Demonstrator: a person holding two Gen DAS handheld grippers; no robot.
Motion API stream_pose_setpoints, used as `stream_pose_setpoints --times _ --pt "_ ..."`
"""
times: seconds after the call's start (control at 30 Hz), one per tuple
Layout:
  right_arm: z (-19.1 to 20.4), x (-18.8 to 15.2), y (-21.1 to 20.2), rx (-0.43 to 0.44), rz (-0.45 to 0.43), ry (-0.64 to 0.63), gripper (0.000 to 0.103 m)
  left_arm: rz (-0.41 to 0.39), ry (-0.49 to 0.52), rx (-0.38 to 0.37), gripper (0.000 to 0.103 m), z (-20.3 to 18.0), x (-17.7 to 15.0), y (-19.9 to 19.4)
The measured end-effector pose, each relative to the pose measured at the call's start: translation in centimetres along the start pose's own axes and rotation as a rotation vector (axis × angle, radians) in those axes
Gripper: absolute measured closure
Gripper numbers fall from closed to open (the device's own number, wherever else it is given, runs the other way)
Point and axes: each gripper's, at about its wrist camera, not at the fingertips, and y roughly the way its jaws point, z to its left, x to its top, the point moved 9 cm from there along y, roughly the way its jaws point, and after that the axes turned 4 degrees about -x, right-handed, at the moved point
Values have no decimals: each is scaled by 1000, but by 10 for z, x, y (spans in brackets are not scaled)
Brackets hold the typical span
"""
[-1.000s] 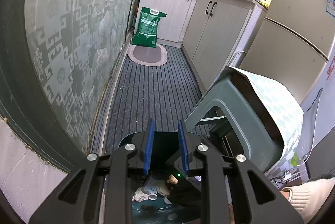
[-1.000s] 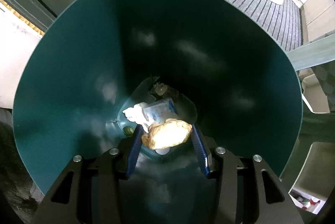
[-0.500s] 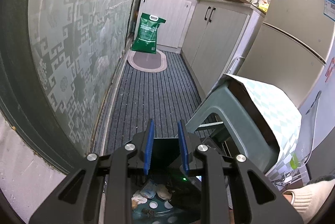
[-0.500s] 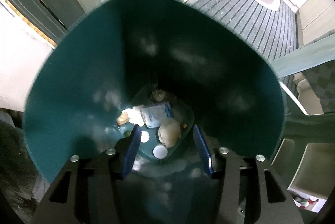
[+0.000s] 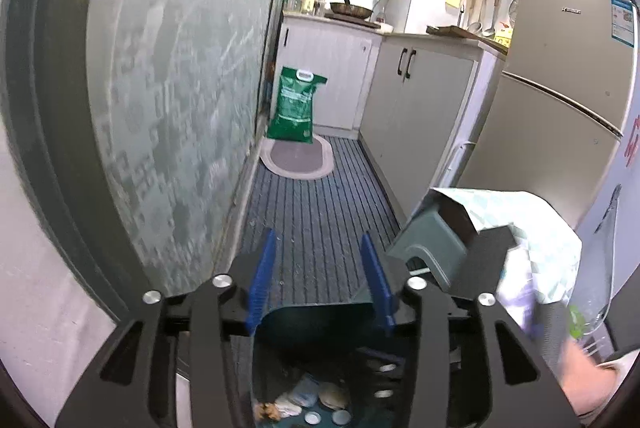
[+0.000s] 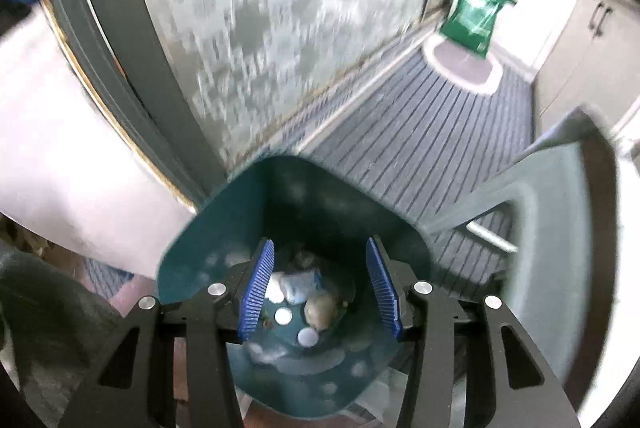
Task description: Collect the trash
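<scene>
Above the teal bin, both grippers now sit higher than they did a second ago, and the yellowish crumpled piece that the right gripper carried between its pads then lies loose on the bin's floor, among a white tissue, a pale blue packet and a couple of round white caps. That drop reads as one item of trash delivered, so this round of collecting looks finished and the next piece has yet to be fetched. Left of the bin stands the patterned frosted glass door, which streaks with blur in the right wrist view. Over the bin's near rim, the left gripper was nearly closed a second ago; its jaws are opening at this moment, the blue pads stand well apart, and nothing lies between them, only striped floor mat and the bin's far wall showing through the gap. Directly over the bin's mouth, the right gripper points steeply down with its blue pads apart to about the same width, narrowing slightly, and empty: the trash seen between them lies far below on the bin floor, not in contact. Right of the bin, a grey-green stool with a patterned cover stands close by.
</scene>
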Motion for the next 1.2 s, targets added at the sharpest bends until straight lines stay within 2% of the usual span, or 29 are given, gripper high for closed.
stream_pose_setpoints --times 0.03,0.1,0.17,0.23,0.27,0.33,0.5,0.63,0.73,0.83,0.93,1.2 --pt "-4 4 -14 -10 -30 5 54 -5 14 12 53 -2 2 -3" --pt "-14 11 -40 -36 -84 10 54 -21 46 25 43 -9 6 -8" --pt "-26 16 -68 -62 -144 27 48 -39 70 27 34 -20 9 -14" --pt "-44 19 -100 -92 -210 64 30 -51 73 13 26 -30 11 -19" --pt "-53 18 -115 -107 -242 83 27 -55 75 8 19 -34 12 -20" --pt "-67 15 -137 -118 -280 117 15 -50 90 1 16 -45 8 -22" --pt "-99 -4 -174 -141 -337 195 9 -29 89 30 5 -61 -5 -22" --pt "-120 -36 -188 -209 -345 224 4 -7 70 45 3 -68 -17 -25" --pt "-136 -61 -188 -235 -335 249 4 20 81 58 3 -75 -29 -23" --pt "-148 -80 -184 -215 -334 264 4 47 65 76 3 -77 -43 -20" --pt "-156 -102 -179 -184 -315 297 4 60 46 56 3 -81 -57 -17" --pt "-143 -139 -185 -158 -313 295 4 67 66 49 3 -99 -80 -22"
